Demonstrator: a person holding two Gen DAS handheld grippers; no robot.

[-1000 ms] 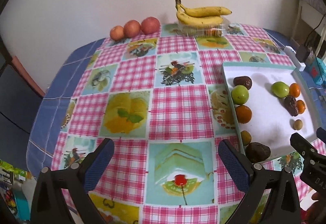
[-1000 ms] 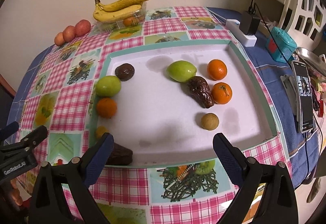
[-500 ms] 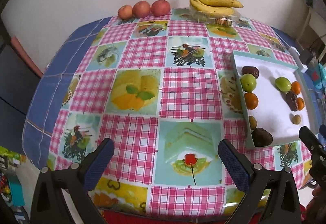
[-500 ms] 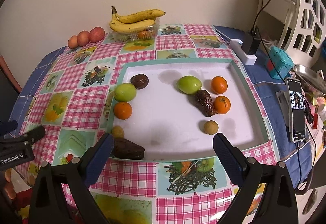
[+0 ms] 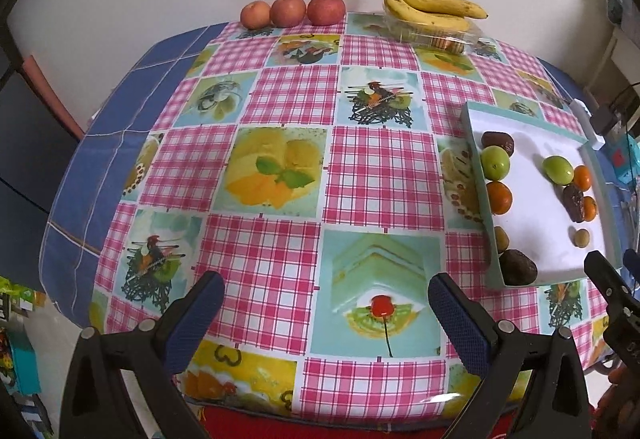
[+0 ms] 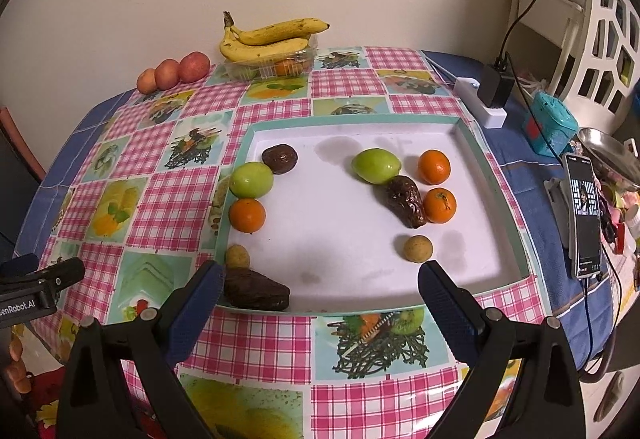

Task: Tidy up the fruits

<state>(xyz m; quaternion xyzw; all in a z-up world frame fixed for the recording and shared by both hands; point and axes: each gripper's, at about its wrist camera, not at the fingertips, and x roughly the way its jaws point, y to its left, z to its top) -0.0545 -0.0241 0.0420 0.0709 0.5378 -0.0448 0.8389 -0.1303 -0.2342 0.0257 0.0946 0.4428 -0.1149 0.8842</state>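
While fruit hugs its rims, tray (image 6: 516, 235) centre bare.

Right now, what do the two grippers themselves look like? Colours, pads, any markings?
Both are alike: the left gripper and right gripper each have two black plastic fingers with silver rivets, tipped with dark blue textured pads. In the right wrist view, the left gripper's black body carries white "GenRobot.AI" lettering. No cables or sleeves are visible on either.
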